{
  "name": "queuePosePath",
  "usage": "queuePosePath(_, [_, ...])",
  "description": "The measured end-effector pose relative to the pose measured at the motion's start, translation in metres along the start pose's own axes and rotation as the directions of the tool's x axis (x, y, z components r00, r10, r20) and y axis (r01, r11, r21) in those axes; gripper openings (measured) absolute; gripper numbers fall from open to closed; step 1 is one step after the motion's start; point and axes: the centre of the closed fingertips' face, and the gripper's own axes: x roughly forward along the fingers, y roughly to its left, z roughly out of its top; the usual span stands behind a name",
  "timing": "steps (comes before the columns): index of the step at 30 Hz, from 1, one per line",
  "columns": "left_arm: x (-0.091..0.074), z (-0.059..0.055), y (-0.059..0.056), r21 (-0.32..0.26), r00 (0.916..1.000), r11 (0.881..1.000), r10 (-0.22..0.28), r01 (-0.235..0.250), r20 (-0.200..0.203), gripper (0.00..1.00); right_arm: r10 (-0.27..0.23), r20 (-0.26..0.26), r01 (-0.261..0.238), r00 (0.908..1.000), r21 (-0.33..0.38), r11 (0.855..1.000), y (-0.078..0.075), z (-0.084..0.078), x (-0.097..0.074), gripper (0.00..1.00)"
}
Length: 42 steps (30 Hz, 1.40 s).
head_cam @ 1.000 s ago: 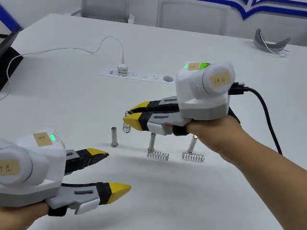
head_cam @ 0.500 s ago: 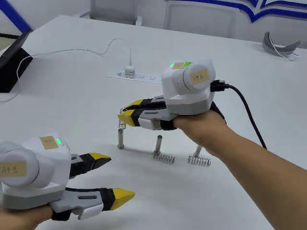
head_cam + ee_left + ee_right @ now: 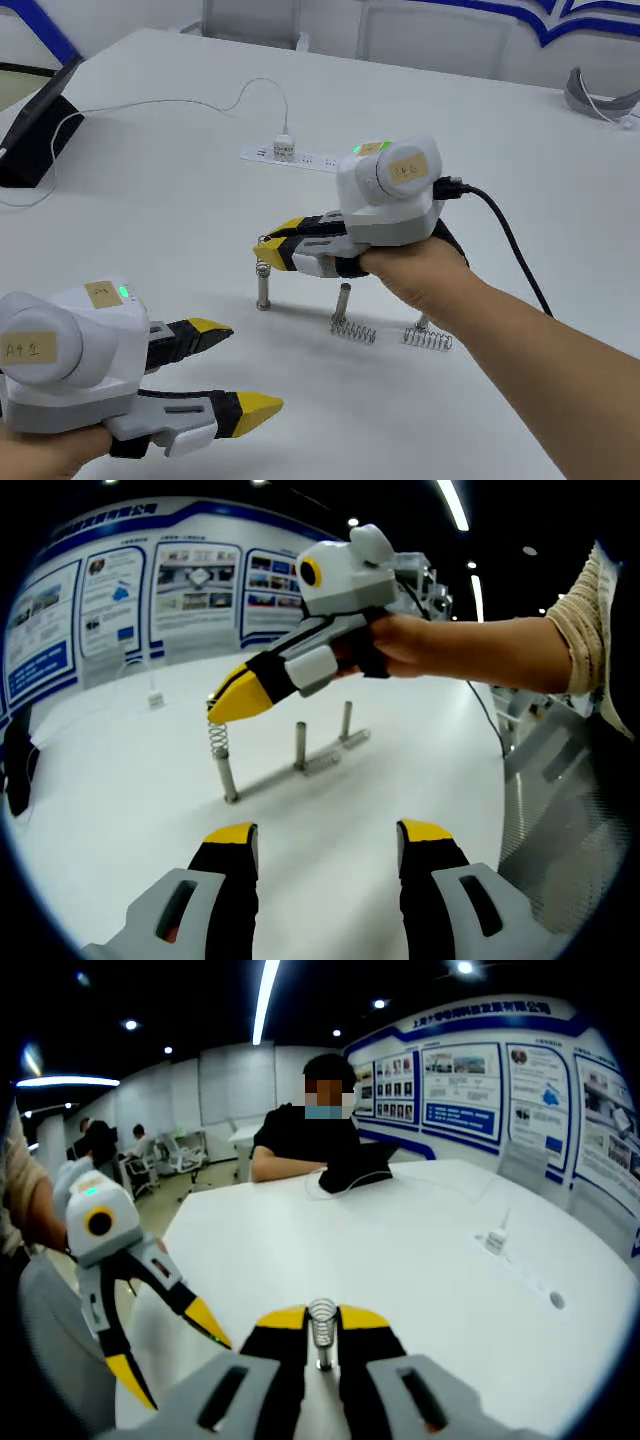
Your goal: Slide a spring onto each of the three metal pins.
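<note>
- The right tool is pressed together on a small spring, pinching the coil between its yellow tips.
- In the left gripper view the spring hangs upright from those tips, and its lower end meets the top of the left pin.
- The left pin stands upright on the white table, directly under the right tool's tips.
- The middle pin stands upright just to the right of it, apart from the tool.
- A second spring lies on its side on the table at the foot of the middle pin.
- The right pin is partly hidden behind the hand that holds the right tool.
- A third spring lies flat at the foot of the right pin.
- The left tool hovers low at the near left of the table with its jaws spread and nothing between them. It is well apart from the pins.
- In its own view the left tool's two yellow tips point towards the row of pins.
- A white power strip lies farther back on the table with a white plug in it, and a thin cable runs off to the left.
- A dark screen leans at the table's far left edge.
- A black cable leaves the back of the right tool.
</note>
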Motion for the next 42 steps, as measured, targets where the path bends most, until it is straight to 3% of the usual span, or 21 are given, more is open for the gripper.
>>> queuePosePath(22, [-0.001,0.001,0.002,-0.006,0.9999,1.0,0.01,-0.01,0.006,0.58,-0.014,-0.112,0.015,0.9936,0.0,1.0,0.0,-0.039,0.019,0.12])
queuePosePath(42, [-0.003,0.004,0.003,-0.009,0.9997,1.0,0.019,-0.018,0.014,0.58,-0.023,-0.144,0.023,0.9893,0.002,1.0,0.002,-0.048,0.015,0.15])
